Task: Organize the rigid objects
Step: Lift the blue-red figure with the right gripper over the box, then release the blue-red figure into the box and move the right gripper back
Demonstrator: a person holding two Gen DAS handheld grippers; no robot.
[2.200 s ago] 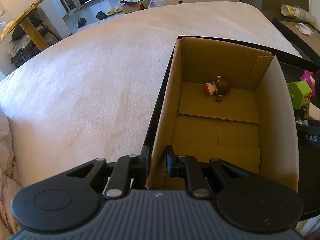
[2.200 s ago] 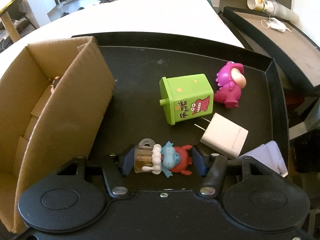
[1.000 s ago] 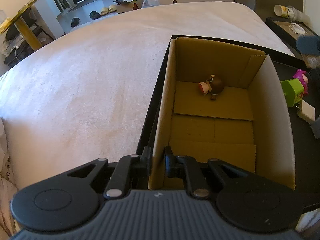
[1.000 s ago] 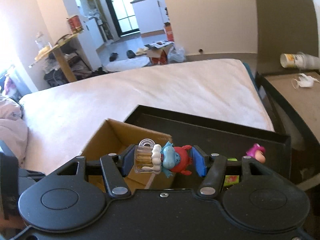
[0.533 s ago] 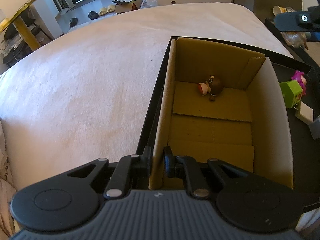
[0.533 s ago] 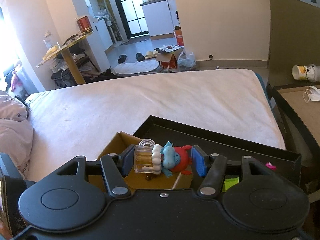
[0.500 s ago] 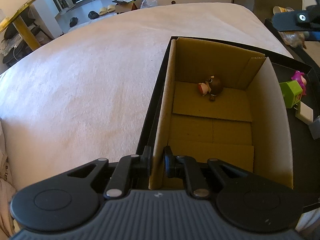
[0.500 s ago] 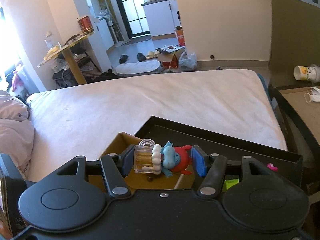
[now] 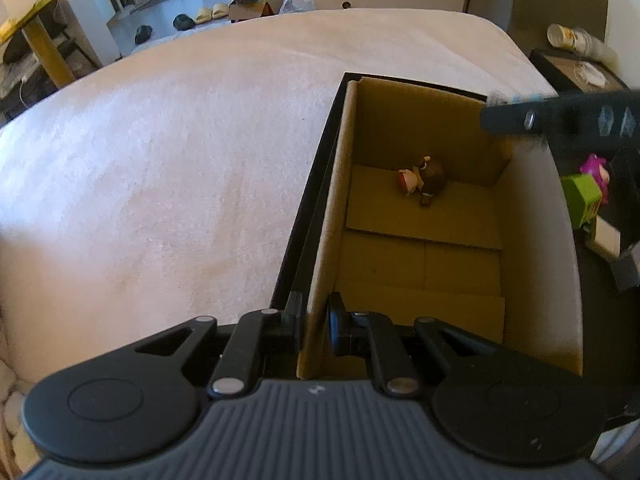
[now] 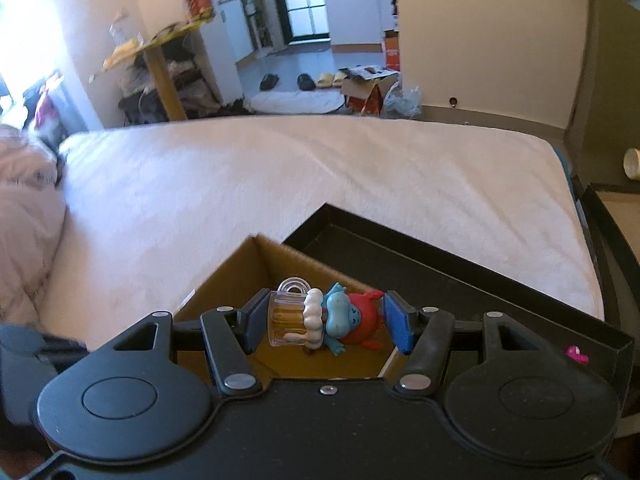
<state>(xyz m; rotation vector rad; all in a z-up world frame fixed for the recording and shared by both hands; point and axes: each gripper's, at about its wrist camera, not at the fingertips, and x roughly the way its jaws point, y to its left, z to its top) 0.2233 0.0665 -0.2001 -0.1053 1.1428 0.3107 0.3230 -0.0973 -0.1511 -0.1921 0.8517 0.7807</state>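
Note:
My left gripper (image 9: 315, 322) is shut on the near left wall of an open cardboard box (image 9: 420, 264). A small brown and red figurine (image 9: 424, 174) lies at the box's far end. My right gripper (image 10: 324, 320) is shut on a blue and red toy figure with a beer mug (image 10: 320, 318) and holds it above the box (image 10: 256, 264). In the left wrist view the right gripper (image 9: 560, 118) shows blurred over the box's far right corner.
The box stands in a black tray (image 10: 440, 264) on a white bed (image 9: 180, 160). A green toy box (image 9: 580, 200), a pink figure (image 9: 596, 164) and a white charger (image 9: 608, 238) lie in the tray to the right of the box.
My right gripper has moved left and down with the toy and now hangs over the box's far end. My left gripper has kept its hold on the box wall.

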